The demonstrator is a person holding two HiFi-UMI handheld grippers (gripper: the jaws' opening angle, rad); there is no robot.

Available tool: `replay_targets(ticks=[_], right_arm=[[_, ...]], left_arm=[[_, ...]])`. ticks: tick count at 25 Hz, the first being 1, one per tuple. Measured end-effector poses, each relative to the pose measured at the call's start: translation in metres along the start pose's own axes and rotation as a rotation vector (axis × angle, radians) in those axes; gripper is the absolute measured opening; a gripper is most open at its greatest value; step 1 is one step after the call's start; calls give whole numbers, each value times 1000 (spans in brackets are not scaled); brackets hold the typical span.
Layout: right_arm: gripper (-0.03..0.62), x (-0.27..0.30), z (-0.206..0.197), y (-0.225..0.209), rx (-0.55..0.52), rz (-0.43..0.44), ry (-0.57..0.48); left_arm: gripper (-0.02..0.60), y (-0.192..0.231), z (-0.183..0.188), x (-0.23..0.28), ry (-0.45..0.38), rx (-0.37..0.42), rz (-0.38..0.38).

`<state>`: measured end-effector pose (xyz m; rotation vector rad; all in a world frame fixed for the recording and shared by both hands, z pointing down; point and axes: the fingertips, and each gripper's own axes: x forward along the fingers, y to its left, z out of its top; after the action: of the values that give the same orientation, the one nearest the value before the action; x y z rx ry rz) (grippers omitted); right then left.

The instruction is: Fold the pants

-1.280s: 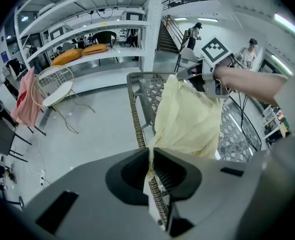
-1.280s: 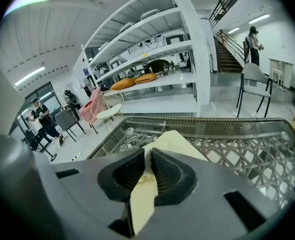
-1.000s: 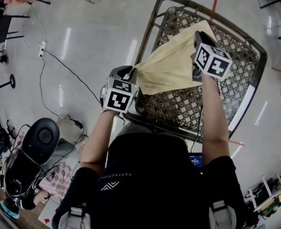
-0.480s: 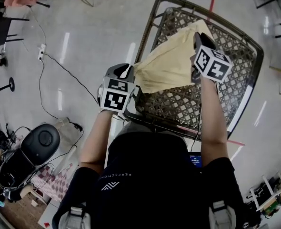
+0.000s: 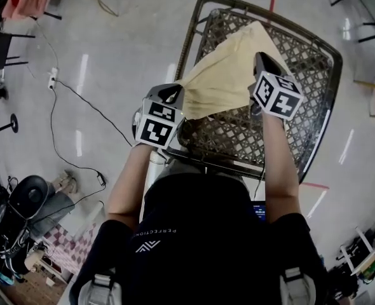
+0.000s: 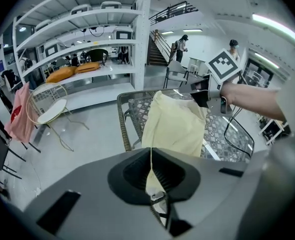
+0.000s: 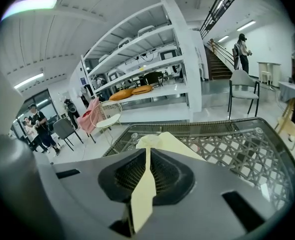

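Yellow pants, head view: we hold the pants [image 5: 222, 75] up over the woven surface [image 5: 314, 81], stretched between our two hands. The far part dips toward the surface, and we cannot tell if it touches.
Left gripper, head view: the left gripper [image 5: 173, 94] has one corner, just past the near left edge of the surface.
Right gripper, head view: the right gripper [image 5: 259, 62] has the other corner, out over the surface.
Left gripper view, jaws: the jaws are pressed together on a thin edge of the cloth. They have just been closing tighter with the cloth between them. The rest of the cloth hangs ahead, toward the right gripper.
Right gripper view, jaws: a flat strip of the cloth runs between the jaws and they pinch it. These have just been closing too.
Step in hand: we think we are lifting the pants to make a fold.
Doing it well: keep both pinches tight, keep the top edge straight and move both hands together. Then lay the cloth down flat so the edges meet.
Containers: we see no box or basket for the pants. A white shelf [image 6: 102, 69] far behind holds orange bundles [image 6: 62, 74].
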<state>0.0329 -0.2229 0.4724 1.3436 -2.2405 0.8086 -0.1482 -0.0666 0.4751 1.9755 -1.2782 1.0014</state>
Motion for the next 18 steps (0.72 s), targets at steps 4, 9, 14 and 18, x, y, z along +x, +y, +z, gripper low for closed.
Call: replay_targets(ticks=[4, 9, 14, 18], right_arm=[[49, -18, -8, 2, 14, 4, -3], [49, -42, -15, 1, 22, -25, -15], [49, -59, -33, -3, 53, -49, -10], [49, -68, -48, -1, 77, -61, -13]], left_arm=[[14, -13, 5, -1, -7, 33, -32], [12, -27, 3, 0, -4, 80, -73], [12, -40, 2, 3, 3, 127, -124], [12, -44, -2, 5, 12, 172, -150]])
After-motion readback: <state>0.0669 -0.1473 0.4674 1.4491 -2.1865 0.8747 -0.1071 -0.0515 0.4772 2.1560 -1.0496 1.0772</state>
